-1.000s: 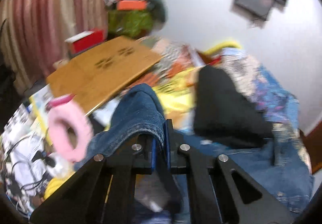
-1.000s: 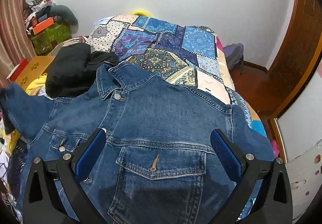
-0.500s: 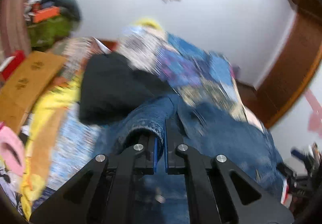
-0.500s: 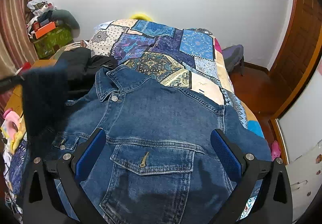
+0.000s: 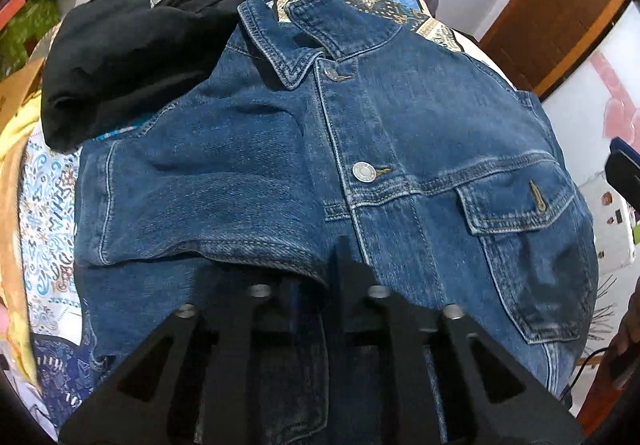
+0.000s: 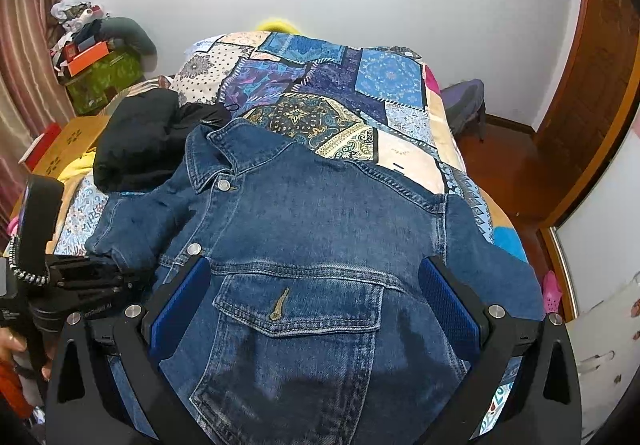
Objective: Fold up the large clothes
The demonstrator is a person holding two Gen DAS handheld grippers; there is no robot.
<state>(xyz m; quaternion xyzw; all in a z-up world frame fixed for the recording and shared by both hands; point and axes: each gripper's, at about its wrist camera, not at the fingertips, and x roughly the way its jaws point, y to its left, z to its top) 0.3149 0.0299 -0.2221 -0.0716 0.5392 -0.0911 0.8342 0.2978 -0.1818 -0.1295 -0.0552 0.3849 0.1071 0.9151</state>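
A blue denim jacket (image 5: 400, 125) (image 6: 320, 213) lies front up on the patchwork quilt (image 6: 320, 85), collar toward the headboard. Its left sleeve (image 5: 200, 197) (image 6: 128, 221) is folded across the chest. My left gripper (image 5: 320, 273) (image 6: 100, 277) points down at the sleeve's cuff; its jaws are opening, and the cuff edge lies loosely between them. My right gripper (image 6: 316, 293) hovers wide open over the chest pocket (image 6: 296, 309) with nothing between its fingers.
A black garment (image 5: 128, 57) (image 6: 140, 141) is bunched beside the collar on the left. A wooden lap desk (image 6: 68, 145) and yellow cloth lie at the bed's left side. Bags are stacked by the curtain (image 6: 100, 61). A wooden door (image 6: 592, 85) stands on the right.
My left gripper swung from the bed's left side over the jacket, carrying the sleeve across the chest, and its jaws have parted. The right gripper has stayed where it was.
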